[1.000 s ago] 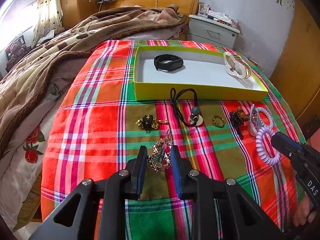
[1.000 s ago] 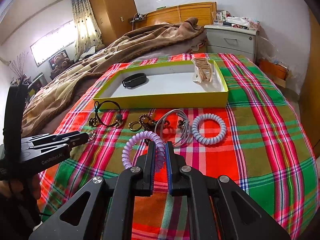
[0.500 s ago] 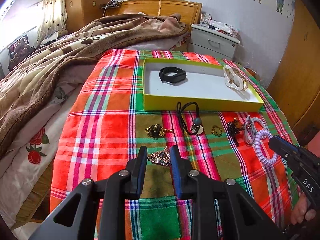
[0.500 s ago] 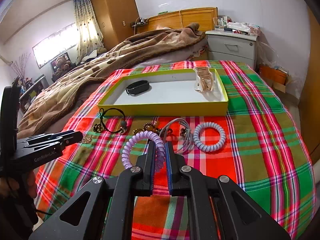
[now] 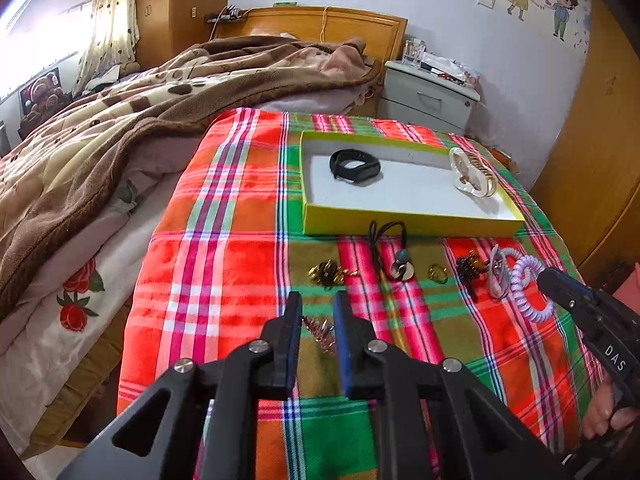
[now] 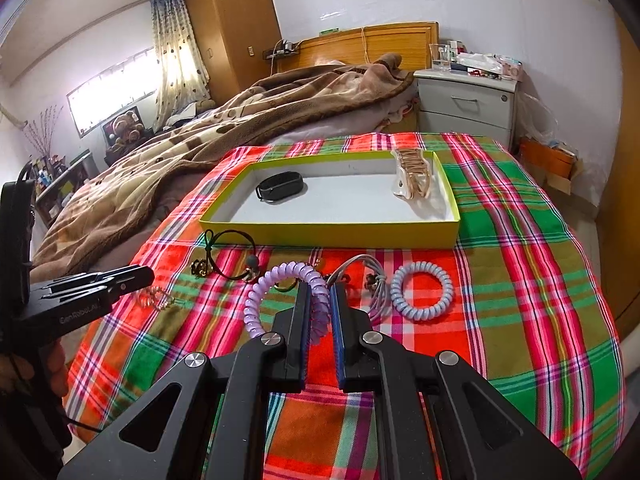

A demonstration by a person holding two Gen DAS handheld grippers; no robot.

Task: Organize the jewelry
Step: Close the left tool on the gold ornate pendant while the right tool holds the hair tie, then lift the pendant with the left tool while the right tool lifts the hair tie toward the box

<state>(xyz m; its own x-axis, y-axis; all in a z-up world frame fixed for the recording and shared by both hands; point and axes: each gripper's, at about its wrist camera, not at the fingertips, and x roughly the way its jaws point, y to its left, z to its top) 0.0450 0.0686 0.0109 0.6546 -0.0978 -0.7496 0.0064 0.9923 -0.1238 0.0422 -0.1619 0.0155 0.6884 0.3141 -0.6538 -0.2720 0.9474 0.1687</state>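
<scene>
While the right gripper (image 6: 320, 300) has its jaws pinched on the purple coil hair tie (image 6: 280, 280), the left gripper (image 5: 316, 316) stands part open with nothing between the pads

Right side: coil loop hangs off the left of the pinch, one strand caught between the fingers, the rest draped toward the plaid cloth (image 6: 520, 280); can't tell if its far side touches the cloth. Just right of the tips lie a grey cord bundle (image 6: 372, 276) and a pale blue coil tie (image 6: 422, 290)

Left side: a small gold spiky trinket (image 5: 318, 330) sits on the cloth directly under and between the fingertips, not touching either pad as far as I can tell. Ahead of the tips: gold-and-black clip (image 5: 330, 274), black cord with pendant (image 5: 394, 252), small gold ring (image 5: 438, 274), dark beaded piece (image 5: 468, 268)

Key relation: yellow tray (image 6: 332, 234) lies straight ahead of the right tongs, beyond the row of loose items, long axis running left-right across the line of approach. Inside it a black band (image 6: 280, 186) sits far-left, a stack of gold bangles (image 6: 414, 178) far-right; the white floor between them is bare. Right hand is the loaded one and faces that gap square on, so my read is a forward carry over the near wall, then release mid-tray

Risk: dangling loop could snag the near wall or drag the grey cords if carried low

Left tongs look set to close on the trinket; it's small and spiky, so a shallow grip may slip
</scene>
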